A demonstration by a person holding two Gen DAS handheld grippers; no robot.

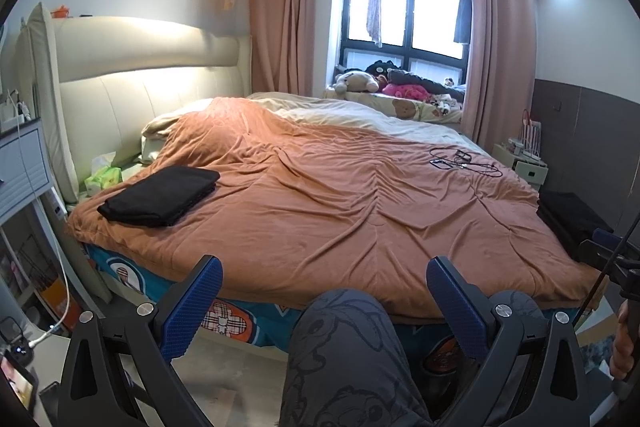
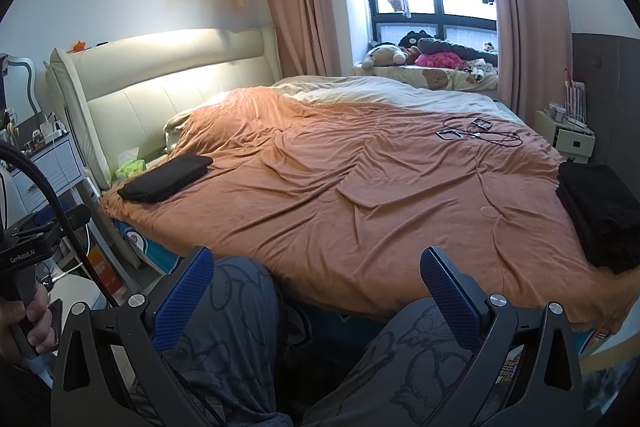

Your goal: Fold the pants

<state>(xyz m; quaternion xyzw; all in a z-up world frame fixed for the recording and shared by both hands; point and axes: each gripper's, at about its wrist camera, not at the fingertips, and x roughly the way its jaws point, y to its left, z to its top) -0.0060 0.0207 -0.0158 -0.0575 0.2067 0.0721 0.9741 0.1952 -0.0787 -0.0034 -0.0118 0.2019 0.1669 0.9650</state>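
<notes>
"GenRoboLAI" is printed in white on the left gripper's black body, seen in the right wrist view. Both the left gripper (image 1: 324, 285) and the right gripper (image 2: 318, 273) stand apart, holding nothing, their blue pads finely ribbed. Folded black pants (image 1: 160, 195) lie flat on the wrinkled orange quilt (image 1: 340, 211) near the cream padded headboard (image 1: 132, 75). A black stack (image 2: 600, 211) sits at the quilt's right edge.

Black folded pants (image 1: 160, 195) lying flat near the headboard; black folded stack (image 2: 600, 217) at the bed's right edge
</notes>
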